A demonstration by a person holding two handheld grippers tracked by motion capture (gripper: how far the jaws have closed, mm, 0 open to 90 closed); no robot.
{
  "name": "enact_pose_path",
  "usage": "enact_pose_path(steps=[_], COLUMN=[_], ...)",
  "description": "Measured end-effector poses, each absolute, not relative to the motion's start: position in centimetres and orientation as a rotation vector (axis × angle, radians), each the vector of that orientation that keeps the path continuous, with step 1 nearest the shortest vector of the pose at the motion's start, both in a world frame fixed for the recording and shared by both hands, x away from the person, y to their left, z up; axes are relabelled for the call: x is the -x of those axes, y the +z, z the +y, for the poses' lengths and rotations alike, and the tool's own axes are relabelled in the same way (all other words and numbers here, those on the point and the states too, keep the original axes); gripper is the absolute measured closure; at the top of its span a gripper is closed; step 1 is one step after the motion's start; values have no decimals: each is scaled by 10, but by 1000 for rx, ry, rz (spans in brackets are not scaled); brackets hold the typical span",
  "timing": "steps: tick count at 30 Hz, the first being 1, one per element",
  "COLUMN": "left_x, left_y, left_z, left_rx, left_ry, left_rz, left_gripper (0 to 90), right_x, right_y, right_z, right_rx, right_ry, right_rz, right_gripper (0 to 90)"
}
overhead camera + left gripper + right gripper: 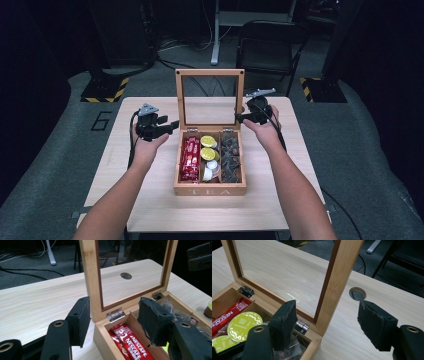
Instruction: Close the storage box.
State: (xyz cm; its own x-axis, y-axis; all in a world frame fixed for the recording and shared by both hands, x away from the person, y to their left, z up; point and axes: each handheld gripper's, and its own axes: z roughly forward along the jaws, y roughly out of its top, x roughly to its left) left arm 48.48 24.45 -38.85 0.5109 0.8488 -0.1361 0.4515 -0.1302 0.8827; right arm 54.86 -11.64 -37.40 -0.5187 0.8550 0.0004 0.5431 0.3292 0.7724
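Lid (337, 287) side rail between hand-held gripper (327, 322) pads

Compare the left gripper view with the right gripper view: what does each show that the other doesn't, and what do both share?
Left gripper view: the whole width of the lid's window, and the other gripper at the top right corner. Right gripper view: the yellow-green round capsules in the middle compartment and a chair leg on the floor. Both share the upright glass lid, its hinges, the red Nescafe sticks, the round table hole and open black jaws straddling a lid post.
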Motion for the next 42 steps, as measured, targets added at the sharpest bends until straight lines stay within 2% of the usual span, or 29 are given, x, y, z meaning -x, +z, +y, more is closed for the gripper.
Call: enact_pose_path(steps=[18, 37, 42], left_x=[-478, -471, -471], left_y=[-391, -393, -393], left_z=[260, 270, 270], left_rx=[-1759, -1758, -1757], left_ry=[516, 525, 525], left_rz=[1117, 1139, 1142], left_gripper=[430, 430, 430], right_x=[-570, -576, -576], right_y=[-389, -395, -394], right_z=[-115, -101, -101], right_rx=[-1245, -1236, -1260], right_ry=[1070, 1132, 1122], right_rz=[2191, 2196, 2183], right_gripper=[308, 312, 370])
